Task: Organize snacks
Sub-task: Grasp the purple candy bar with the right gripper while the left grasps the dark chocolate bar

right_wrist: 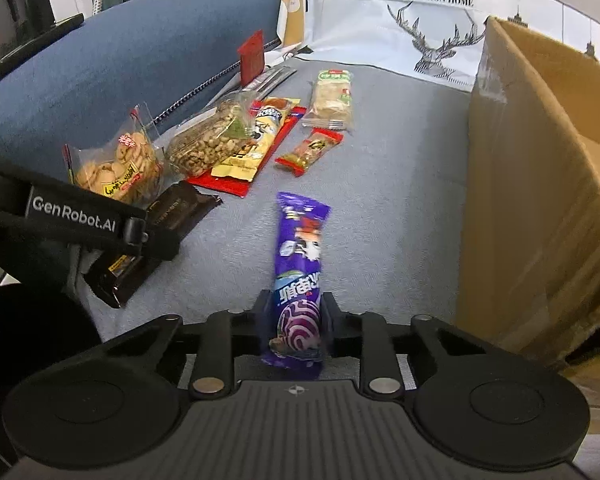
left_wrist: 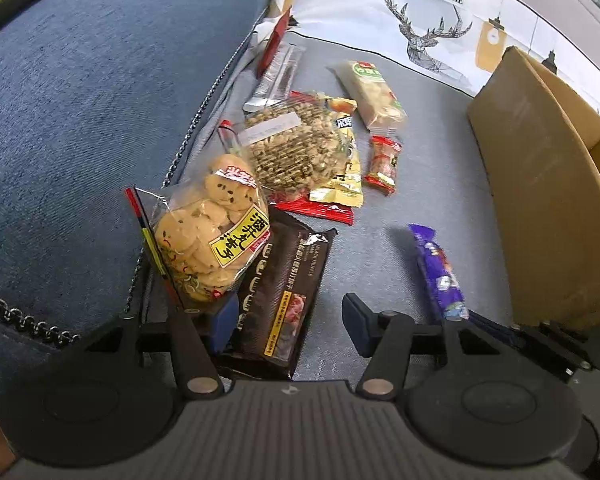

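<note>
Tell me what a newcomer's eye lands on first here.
The purple snack bar, pinched at its near end by the right gripper on the grey cushion. Next, the clear bag of cookies leaning by the open left gripper, and the cardboard box at right.

We are seeing the purple snack bar [right_wrist: 299, 276] lying lengthwise on the grey sofa seat, its near end pinched between dark pads. To its left a clear bag of cookies [left_wrist: 208, 236] is leaning on a dark brown packet [left_wrist: 278, 292]. Farther back, a seeded cracker pack [left_wrist: 292, 148] is lying over yellow and red wrappers, beside a small red candy [left_wrist: 383, 164] and a pale wafer pack [left_wrist: 374, 94].
</note>
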Demonstrator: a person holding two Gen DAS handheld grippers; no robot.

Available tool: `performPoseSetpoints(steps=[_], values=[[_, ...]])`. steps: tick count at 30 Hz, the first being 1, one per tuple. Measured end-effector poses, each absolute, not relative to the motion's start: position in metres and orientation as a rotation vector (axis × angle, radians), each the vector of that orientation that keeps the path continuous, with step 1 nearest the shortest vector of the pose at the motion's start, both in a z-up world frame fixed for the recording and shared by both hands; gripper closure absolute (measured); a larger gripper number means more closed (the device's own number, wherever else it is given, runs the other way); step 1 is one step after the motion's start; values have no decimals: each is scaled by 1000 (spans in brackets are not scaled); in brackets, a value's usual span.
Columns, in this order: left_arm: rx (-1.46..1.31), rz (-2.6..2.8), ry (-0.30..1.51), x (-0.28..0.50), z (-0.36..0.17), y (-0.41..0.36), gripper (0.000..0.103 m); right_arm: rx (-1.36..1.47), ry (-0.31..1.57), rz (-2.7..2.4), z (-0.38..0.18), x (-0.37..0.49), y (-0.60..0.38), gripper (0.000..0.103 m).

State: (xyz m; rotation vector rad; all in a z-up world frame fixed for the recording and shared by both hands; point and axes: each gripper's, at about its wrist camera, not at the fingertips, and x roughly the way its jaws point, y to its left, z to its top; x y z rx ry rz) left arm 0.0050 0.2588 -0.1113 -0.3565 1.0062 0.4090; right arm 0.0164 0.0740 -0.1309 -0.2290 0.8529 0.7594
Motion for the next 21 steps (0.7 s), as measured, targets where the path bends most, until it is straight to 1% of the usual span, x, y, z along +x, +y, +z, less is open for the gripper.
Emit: performPoseSetpoints(steps=[6, 10, 11, 12, 13, 15, 18, 21], values=[[-408, 417, 1056, 8, -119, 266, 37, -213, 828, 732, -121, 12, 62, 77], [-418, 397, 1086, 13, -124, 268, 38, -195, 854, 718, -120, 12, 59, 77], [-410, 397, 1086, 13, -124, 267, 41, -188, 863, 714, -120, 13, 59, 77], [-404, 398, 1082, 13, -124, 265, 54, -180, 871, 711, -120, 13, 58, 77], [-398, 394, 1077, 12, -124, 264, 58, -176, 873, 711, -120, 13, 59, 77], [-397, 369, 1060, 10, -123, 261, 60, -181, 869, 713, -120, 11, 60, 77], [-390, 325, 1050, 7, -122, 255, 60, -192, 864, 719, -125, 9, 59, 76], [-386, 220, 1076, 12, -125, 249, 60, -192, 877, 711, -127, 11, 60, 75]])
